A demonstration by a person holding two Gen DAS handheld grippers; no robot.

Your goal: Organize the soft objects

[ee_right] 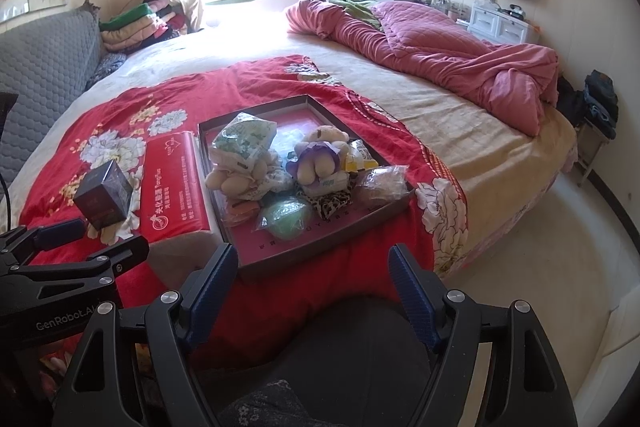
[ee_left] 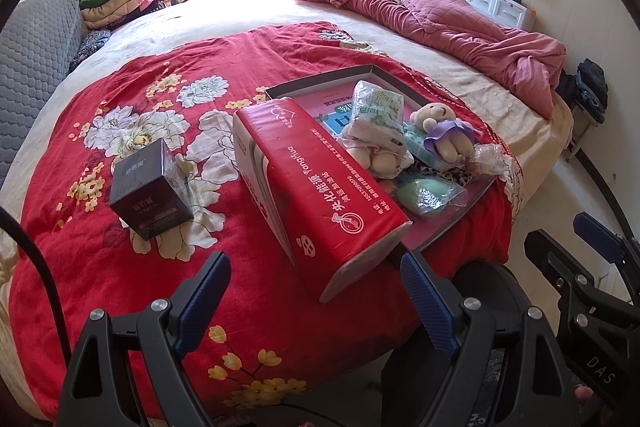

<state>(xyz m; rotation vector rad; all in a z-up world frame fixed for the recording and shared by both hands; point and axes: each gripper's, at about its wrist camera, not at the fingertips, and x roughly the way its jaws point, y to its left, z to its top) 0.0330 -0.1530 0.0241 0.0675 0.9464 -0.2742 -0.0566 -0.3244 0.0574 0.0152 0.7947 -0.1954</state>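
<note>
A shallow dark tray (ee_right: 332,247) with a pink floor lies on the red floral blanket (ee_left: 120,267). In it are a green-patterned tissue pack (ee_right: 244,135), a beige plush toy (ee_right: 232,179) under it, a bear in a purple dress (ee_right: 320,155), a green sponge in plastic (ee_right: 286,217), leopard-print cloth (ee_right: 332,203) and a brown item in plastic (ee_right: 380,185). The tray (ee_left: 452,223) also shows in the left wrist view. My left gripper (ee_left: 316,291) is open and empty, near the red box (ee_left: 320,187). My right gripper (ee_right: 312,287) is open and empty, in front of the tray.
A long red box (ee_right: 176,187) lies left of the tray. A small black box (ee_left: 152,187) stands further left. A pink quilt (ee_right: 440,47) is bunched at the bed's far right. A grey headboard (ee_right: 44,67) and folded clothes (ee_right: 132,23) are at left.
</note>
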